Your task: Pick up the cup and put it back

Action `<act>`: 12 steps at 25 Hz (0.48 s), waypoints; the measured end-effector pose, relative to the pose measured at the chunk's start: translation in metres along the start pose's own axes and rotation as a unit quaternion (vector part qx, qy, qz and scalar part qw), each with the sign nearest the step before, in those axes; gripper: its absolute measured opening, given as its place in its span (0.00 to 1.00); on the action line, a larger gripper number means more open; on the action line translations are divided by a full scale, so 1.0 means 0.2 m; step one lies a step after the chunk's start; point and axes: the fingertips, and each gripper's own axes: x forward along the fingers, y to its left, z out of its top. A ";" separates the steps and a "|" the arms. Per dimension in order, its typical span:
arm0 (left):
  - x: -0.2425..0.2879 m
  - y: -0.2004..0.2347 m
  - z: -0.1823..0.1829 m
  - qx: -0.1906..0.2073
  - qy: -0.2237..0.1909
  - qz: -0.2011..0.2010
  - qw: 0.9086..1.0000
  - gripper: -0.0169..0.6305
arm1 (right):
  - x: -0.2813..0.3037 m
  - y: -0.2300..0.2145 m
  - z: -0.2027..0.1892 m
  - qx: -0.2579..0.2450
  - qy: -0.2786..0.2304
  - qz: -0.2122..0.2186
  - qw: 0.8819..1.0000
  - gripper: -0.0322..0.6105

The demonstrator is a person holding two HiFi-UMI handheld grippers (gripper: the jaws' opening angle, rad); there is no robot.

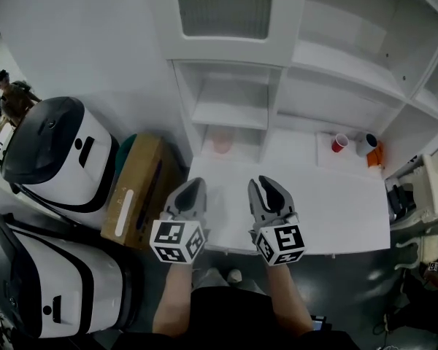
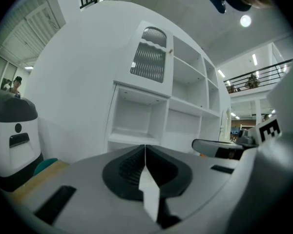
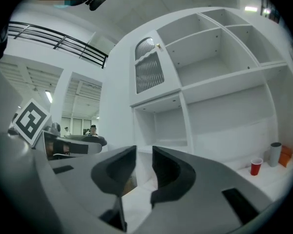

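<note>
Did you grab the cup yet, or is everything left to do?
Nothing looks done yet. The red cup stands untouched at the far right of the counter. Both tools are empty: left tool shut, right tool slightly open. Reaching, lifting and putting back remain.

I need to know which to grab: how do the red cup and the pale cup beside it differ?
The red cup is bright red; the pale cup is whitish with a dark inside. In the right gripper view the pale cup stands taller than the red cup. The pale cup sits right beside an orange object; the red cup stands on the pale cup's other side. Both are upright on the white counter.
</note>
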 end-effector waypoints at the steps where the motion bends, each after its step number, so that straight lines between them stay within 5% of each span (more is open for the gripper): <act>1: 0.00 0.01 -0.01 -0.001 0.002 0.001 1.000 0.05 | 0.01 0.01 -0.02 0.002 0.005 0.005 1.000 0.27; 12: 0.03 0.07 -0.15 -0.016 0.030 0.005 0.999 0.05 | 0.17 0.03 -0.22 0.004 0.038 0.038 0.999 0.49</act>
